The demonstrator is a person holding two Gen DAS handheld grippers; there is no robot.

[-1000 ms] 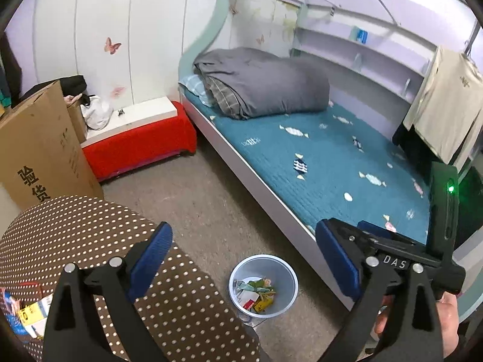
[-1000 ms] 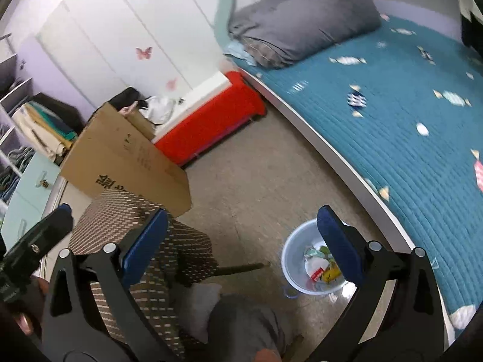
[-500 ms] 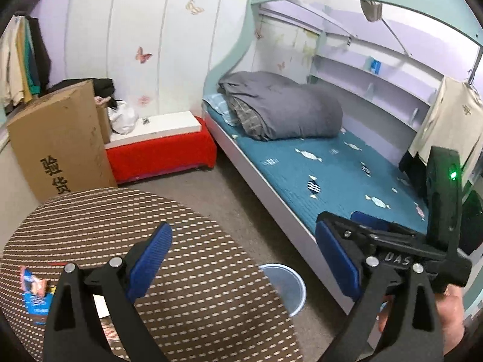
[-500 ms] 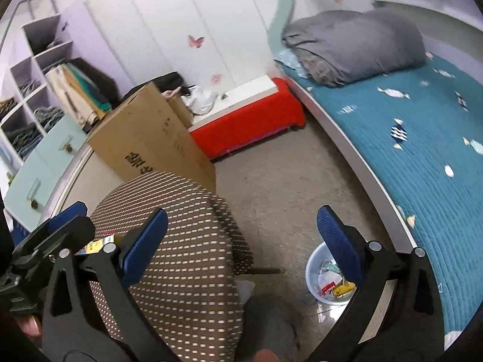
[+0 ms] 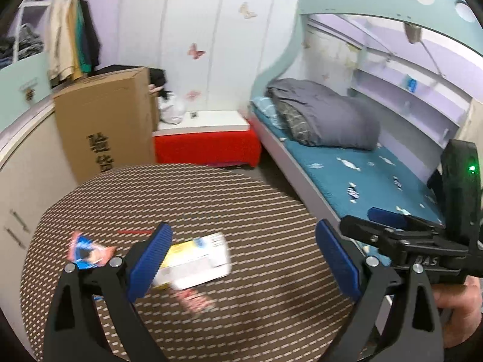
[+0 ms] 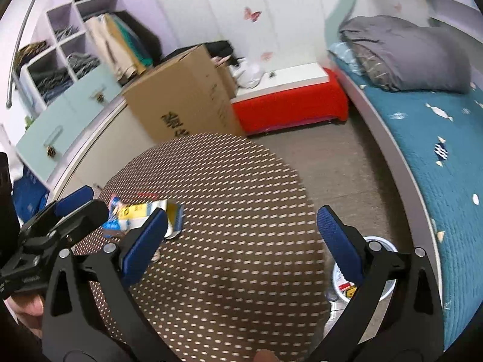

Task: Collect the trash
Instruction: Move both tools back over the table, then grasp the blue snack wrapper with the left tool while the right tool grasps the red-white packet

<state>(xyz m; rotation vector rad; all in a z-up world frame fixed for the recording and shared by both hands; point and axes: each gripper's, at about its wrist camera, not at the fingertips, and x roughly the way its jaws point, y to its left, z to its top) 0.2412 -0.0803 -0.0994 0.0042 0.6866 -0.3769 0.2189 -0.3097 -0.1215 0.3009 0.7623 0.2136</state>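
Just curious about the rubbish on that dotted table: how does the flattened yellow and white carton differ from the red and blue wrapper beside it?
The carton is larger, boxy and mostly white and yellow; the wrapper is smaller, crumpled and red and blue. The carton lies near the table's middle, just past the left gripper's fingertips; the wrapper sits nearer the table's left edge. Both lie loose on the table, ungripped.

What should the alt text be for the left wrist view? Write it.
Open left gripper hangs over a round brown dotted table strewn with a yellow-and-white carton and a red-and-blue wrapper. Beyond are a cardboard box and a teal-quilted bed.
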